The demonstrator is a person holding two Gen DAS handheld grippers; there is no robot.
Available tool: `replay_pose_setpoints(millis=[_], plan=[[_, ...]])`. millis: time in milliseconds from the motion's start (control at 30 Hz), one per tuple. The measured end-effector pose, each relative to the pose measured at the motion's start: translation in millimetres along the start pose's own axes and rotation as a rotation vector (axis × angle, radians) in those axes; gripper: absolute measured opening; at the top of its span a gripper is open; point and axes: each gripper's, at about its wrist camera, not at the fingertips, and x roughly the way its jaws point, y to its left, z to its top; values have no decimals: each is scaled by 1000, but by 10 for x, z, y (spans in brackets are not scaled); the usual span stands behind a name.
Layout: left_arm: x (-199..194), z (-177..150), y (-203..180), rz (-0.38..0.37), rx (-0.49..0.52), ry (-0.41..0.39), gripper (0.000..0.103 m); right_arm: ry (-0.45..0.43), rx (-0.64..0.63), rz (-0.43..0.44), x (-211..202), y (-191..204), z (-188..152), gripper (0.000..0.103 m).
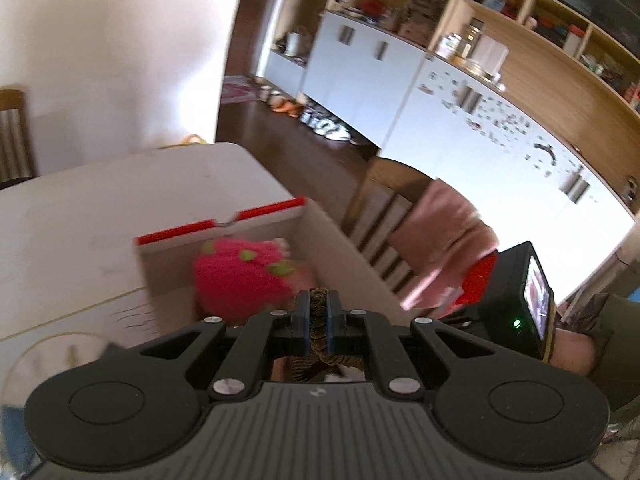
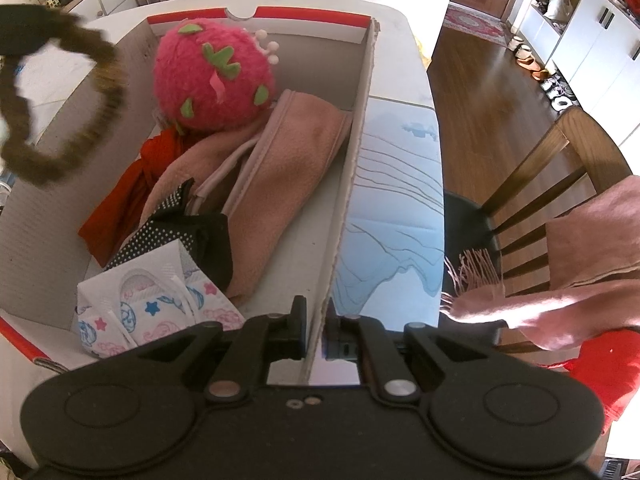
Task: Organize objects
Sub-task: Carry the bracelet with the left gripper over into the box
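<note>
My left gripper (image 1: 318,312) has its jaws clenched on a brown fuzzy band (image 2: 60,120), hanging at nine o'clock over the cardboard box (image 2: 352,168) so it can drop inside (I judge). Within lie the strawberry plush (image 2: 212,76) at twelve, a pink towel (image 2: 280,184) at centre, patterned pouches (image 2: 160,304) at six. My right gripper (image 2: 316,320) pinches the box wall at three o'clock, steadying it on the desk (image 2: 400,80).

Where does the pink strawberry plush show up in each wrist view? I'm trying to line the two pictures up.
Left wrist: strawberry plush at lower centre, inside the box, just beyond the gripper tips.
Right wrist: strawberry plush at upper left, at the box's far end.
Shared landmark: the box's red-edged far wall.
</note>
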Motion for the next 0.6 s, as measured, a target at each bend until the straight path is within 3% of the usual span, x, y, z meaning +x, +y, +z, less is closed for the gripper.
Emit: replay_pose_setpoints(millis=[200,600], plan=[[341,10,-192,-46,45,51,6,-3,1,7,-4,-8,-3,6],[978,-51,-338,-54,147,137,6,-7,9,18,-3,-24,-11,7]])
